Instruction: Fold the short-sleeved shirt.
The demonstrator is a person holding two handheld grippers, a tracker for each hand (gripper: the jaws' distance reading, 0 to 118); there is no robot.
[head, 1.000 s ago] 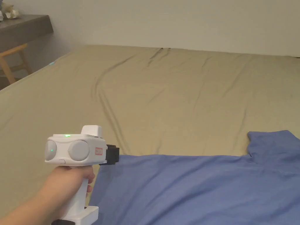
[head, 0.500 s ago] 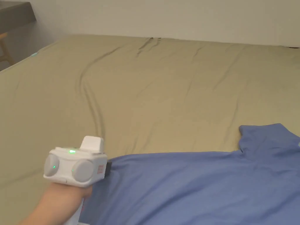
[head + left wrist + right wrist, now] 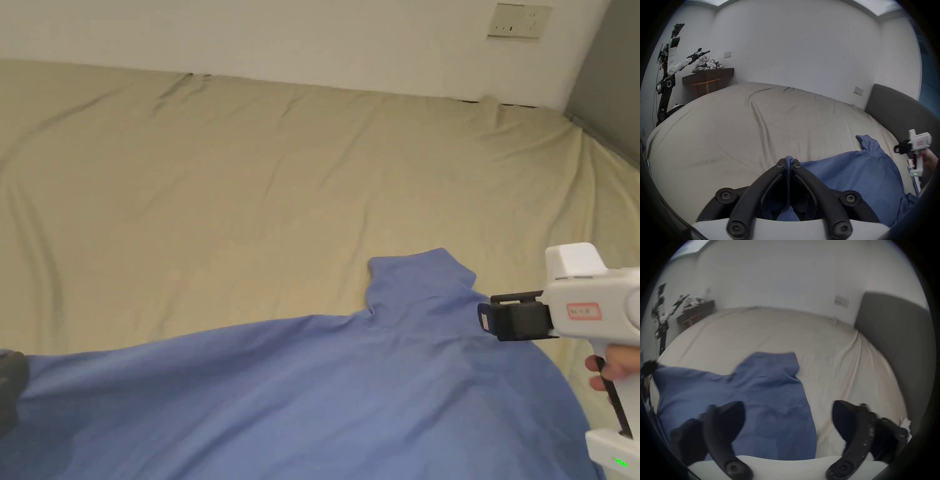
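**Blue shirt flat on the bed, left claw pinching an edge**

We've got the blue short-sleeved shirt (image 3: 325,400) spread across the near part of the beige bed sheet (image 3: 262,187), with one sleeve (image 3: 419,278) poking out toward the wall. The fabric lies mostly flat with a few soft wrinkles.

Our left gripper (image 3: 788,163) has its jaws pressed together on a bunched bit of the shirt's edge — in the left gripper view a little ridge of blue cloth sticks up between the tips. In the head view just a dark bit of it shows at the far left edge, right at the shirt's corner.

Our right gripper (image 3: 788,412) has its jaws spread wide and holds nothing. In the head view it hovers by the shirt's right side, just below the sleeve, black tips pointing left over the fabric — we can't tell whether it touches. The right gripper view is blurry.

Further back there's a grey headboard (image 3: 893,107) on the right, a wall outlet (image 3: 519,22) above the bed, and in the far left corner a dark table (image 3: 708,76) with a heap of clothes (image 3: 706,64) beside a robot arm on a stand (image 3: 670,65).
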